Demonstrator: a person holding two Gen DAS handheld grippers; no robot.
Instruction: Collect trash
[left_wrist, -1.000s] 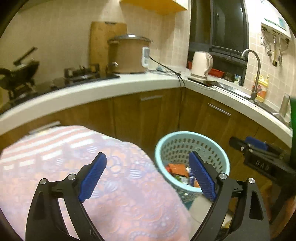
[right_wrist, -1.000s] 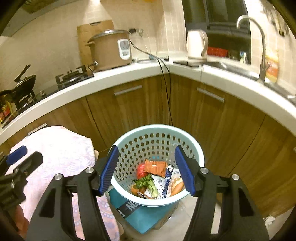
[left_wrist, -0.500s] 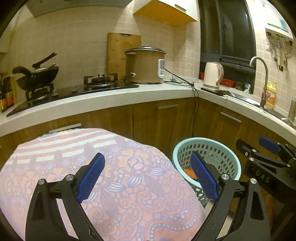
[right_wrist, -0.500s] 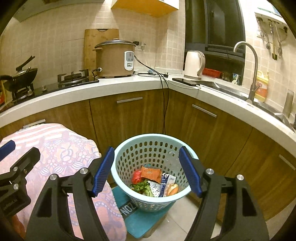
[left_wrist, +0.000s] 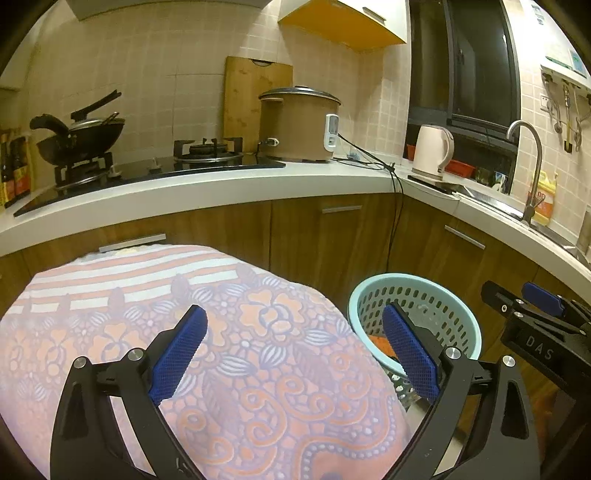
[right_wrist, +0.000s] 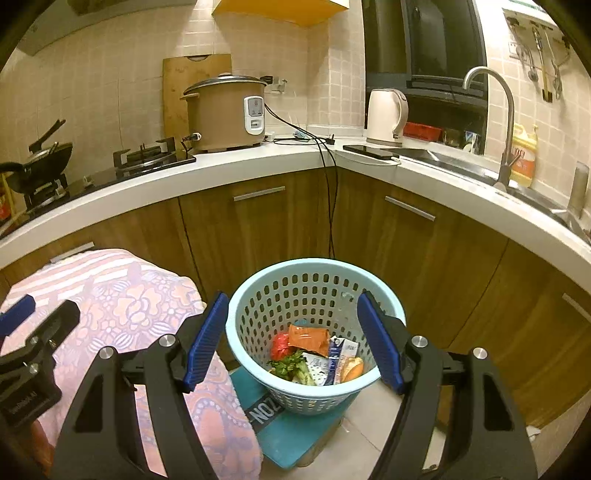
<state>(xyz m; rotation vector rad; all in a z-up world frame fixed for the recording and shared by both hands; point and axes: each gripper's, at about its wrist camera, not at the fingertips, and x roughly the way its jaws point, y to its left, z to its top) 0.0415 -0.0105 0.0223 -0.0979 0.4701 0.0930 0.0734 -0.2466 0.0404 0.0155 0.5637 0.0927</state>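
both grippers' fingers (right_wrist: 205, 341) gape empty over the basket (right_wrist: 384, 299) on the floor; its trash (right_wrist: 308, 338), light and crinkly, should pinch best at a wrapper's edge.

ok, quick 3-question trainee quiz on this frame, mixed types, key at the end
1. True or false: the basket holds trash.
2. The right claw is: A) open and empty B) shut on a wrapper C) shut on the basket rim.
3. Fill in: the basket stands on a ____ box.

Key:
1. True: an orange packet, greens and other wrappers lie inside.
2. A; its jaws have just been opening, with nothing between them.
3. Teal.
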